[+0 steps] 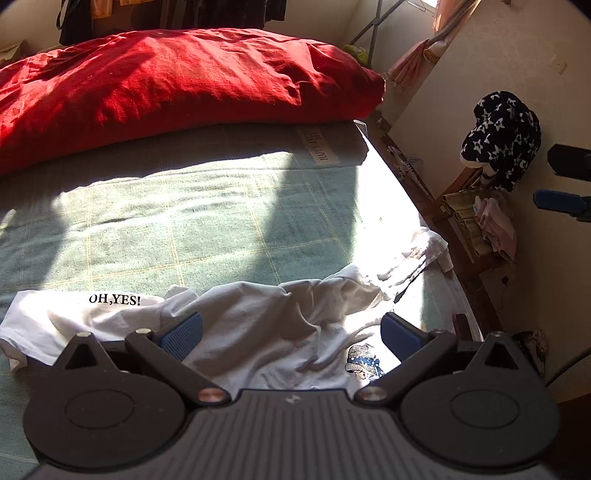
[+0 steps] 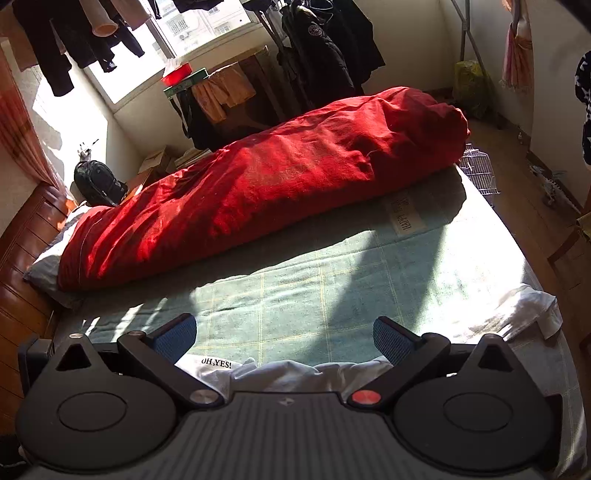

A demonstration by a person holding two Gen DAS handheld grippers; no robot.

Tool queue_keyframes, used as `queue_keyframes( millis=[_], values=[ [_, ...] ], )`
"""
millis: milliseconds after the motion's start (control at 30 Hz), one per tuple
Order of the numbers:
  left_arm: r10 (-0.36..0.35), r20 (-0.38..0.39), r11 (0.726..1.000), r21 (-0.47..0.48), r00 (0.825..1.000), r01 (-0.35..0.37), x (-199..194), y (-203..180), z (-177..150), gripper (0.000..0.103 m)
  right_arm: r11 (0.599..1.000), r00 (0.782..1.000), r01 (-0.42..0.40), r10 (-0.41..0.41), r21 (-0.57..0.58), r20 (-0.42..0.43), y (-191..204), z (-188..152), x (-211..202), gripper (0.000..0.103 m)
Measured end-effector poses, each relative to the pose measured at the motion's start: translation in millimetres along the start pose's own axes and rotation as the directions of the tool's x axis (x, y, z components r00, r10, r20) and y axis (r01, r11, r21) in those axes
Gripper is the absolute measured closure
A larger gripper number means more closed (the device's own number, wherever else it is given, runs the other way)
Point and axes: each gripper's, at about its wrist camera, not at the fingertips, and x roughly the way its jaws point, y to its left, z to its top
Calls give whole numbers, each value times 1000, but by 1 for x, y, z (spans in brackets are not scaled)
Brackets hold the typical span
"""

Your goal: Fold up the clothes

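A crumpled white T-shirt (image 1: 258, 325) printed "OH,YES!" lies on the near part of the green checked bed cover (image 1: 184, 221), one end stretching right to the bed's edge. My left gripper (image 1: 291, 332) hovers just above the shirt's middle, open, with nothing between its blue pads. In the right wrist view the same T-shirt (image 2: 295, 369) shows just below my right gripper (image 2: 284, 336), which is open and held higher over the bed cover (image 2: 295, 295). The right gripper's fingers (image 1: 561, 201) also enter the left wrist view at the far right edge.
A big red duvet (image 2: 258, 192) fills the far half of the bed. Beside the bed on the right stand a wooden chair with a star-patterned garment (image 1: 502, 136) and folded cloths. Clothes hang by the window (image 2: 207, 26); a black backpack (image 2: 98, 182) sits at left.
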Motion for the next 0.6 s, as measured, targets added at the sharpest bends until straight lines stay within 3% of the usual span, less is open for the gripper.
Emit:
queue_keyframes(
  millis=[233,400,533,600],
  values=[
    [31,-28,993,-115,999,-34,31,25,-28,3,998,990,-64,60,-24,-127,-15,-13,69,0],
    [86,-47,986,-136,995,-92,66,49,-34,4,989,955,-149,146,9,-257,-42,-42,152,0],
    [132,-60,979,-146,989,-139,97,70,-35,4,989,930,-137,147,52,-337,-67,-66,215,0],
    [141,-19,980,-138,990,-143,110,81,-19,4,988,927,-142,151,54,-344,-76,-68,238,0]
  ],
)
